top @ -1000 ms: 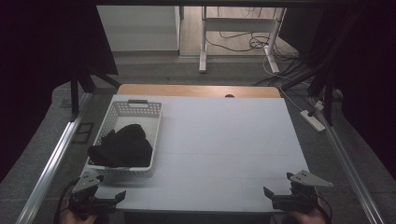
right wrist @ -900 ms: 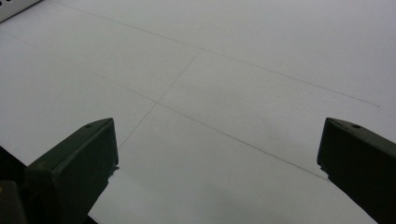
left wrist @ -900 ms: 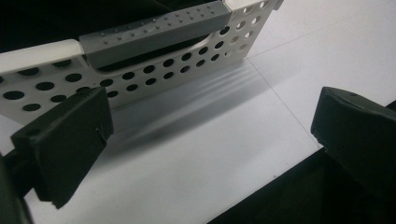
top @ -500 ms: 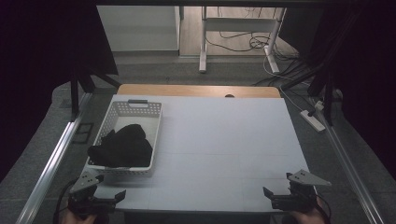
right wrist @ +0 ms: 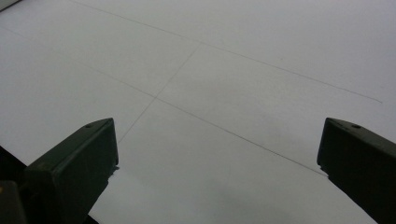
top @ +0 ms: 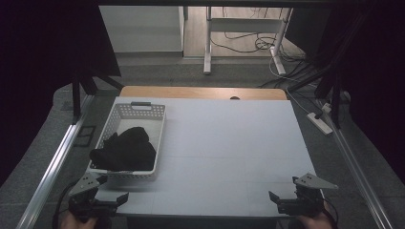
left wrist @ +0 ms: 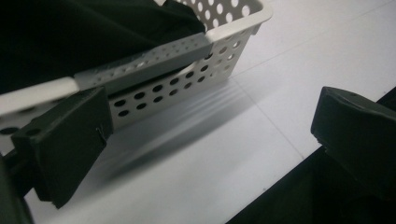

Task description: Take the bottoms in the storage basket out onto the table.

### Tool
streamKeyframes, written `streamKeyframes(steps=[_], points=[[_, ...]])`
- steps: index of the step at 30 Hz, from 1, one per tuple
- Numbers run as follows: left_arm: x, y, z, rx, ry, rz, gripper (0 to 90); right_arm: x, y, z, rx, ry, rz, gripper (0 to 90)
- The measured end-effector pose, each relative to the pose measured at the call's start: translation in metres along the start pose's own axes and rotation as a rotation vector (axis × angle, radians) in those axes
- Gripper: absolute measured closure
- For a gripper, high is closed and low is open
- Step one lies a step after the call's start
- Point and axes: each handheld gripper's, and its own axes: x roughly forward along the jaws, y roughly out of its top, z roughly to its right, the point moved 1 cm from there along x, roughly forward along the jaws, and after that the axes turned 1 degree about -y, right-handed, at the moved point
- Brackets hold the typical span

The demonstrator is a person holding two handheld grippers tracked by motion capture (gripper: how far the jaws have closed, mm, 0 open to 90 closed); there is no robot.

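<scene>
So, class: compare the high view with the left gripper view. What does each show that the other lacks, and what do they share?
High view alone: the whole table, the right gripper at its near right corner, the left gripper from above, and the floor with cables beyond.

Left gripper view alone: a close look at the basket's perforated wall and the gripper's two black jaws, wide apart with nothing between them.

Both: the white basket holding dark cloth, and the white tabletop.
</scene>
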Motion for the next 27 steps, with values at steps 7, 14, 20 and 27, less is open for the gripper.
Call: streamKeyframes(steps=[7,14,20,27], points=[[-0.002,0.004,-0.002,0.002,0.023,0.010,0.0,0.000,0.000,0.001,0.005,0.000,0.000,0.0],[-0.003,0.010,-0.007,-0.006,0.042,0.000,0.0,0.000,0.000,0.001,0.007,-0.001,-0.003,0.0],[-0.003,0.014,-0.011,-0.019,0.070,0.000,0.0,0.001,0.000,0.001,0.006,-0.001,-0.003,0.0],[0.000,0.016,-0.013,-0.036,0.082,-0.010,0.0,0.001,0.000,0.001,0.005,0.003,-0.005,0.0]])
